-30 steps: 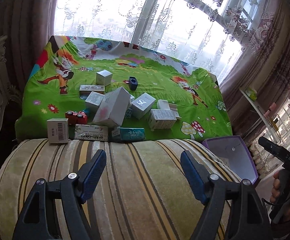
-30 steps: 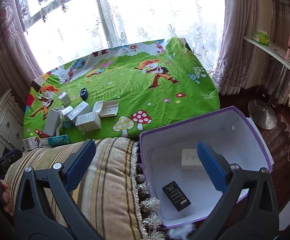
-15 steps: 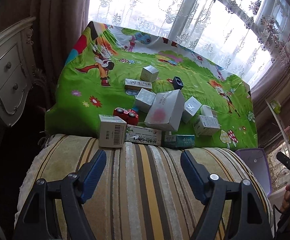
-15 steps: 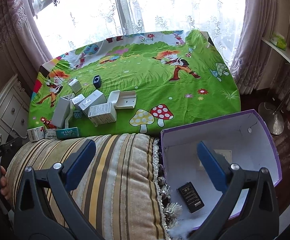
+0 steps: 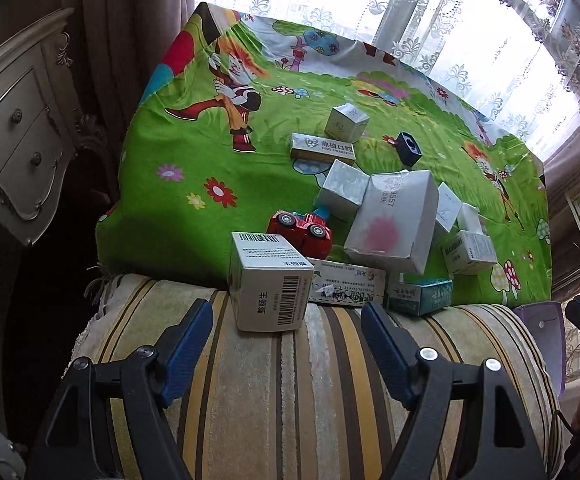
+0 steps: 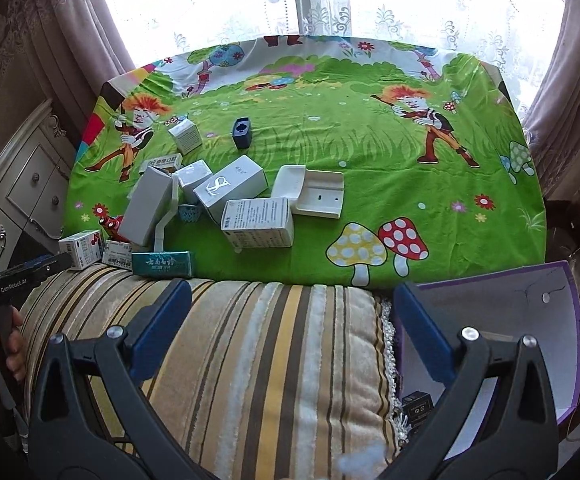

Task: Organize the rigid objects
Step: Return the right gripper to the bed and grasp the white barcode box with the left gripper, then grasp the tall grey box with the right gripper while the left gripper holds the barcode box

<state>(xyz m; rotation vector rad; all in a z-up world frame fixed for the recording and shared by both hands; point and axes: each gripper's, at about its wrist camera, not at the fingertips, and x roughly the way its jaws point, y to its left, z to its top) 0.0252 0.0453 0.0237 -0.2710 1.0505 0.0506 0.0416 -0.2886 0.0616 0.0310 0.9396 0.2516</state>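
A green cartoon-print sheet (image 6: 329,148) covers the bed and fills most of both views, with a striped cushion (image 6: 274,360) lying along its near edge at six o'clock. At four o'clock in the right wrist view an open purple-edged box (image 6: 529,320) sits just beside the cushion; a small black box (image 6: 417,404) lies on its white floor.

The rigid objects are clustered on the sheet at about nine to ten o'clock in the right view. Largest is a tall white carton (image 5: 393,220), tilted and leaning on its neighbours. Near it are a white box with printed text (image 6: 258,222), a white box with a looped logo (image 6: 230,188), and an open white tray (image 6: 309,190). At the cushion's edge stand a barcode box (image 5: 270,280) and a teal packet (image 6: 162,264), with a red toy car (image 5: 301,232) just behind the barcode box. Farther back sits a small dark blue cube (image 6: 242,133).

The left gripper (image 5: 286,336) hangs over the cushion with fingers spread and nothing between them — the barcode box is just beyond its tips. The right gripper (image 6: 290,316) is likewise spread and empty.
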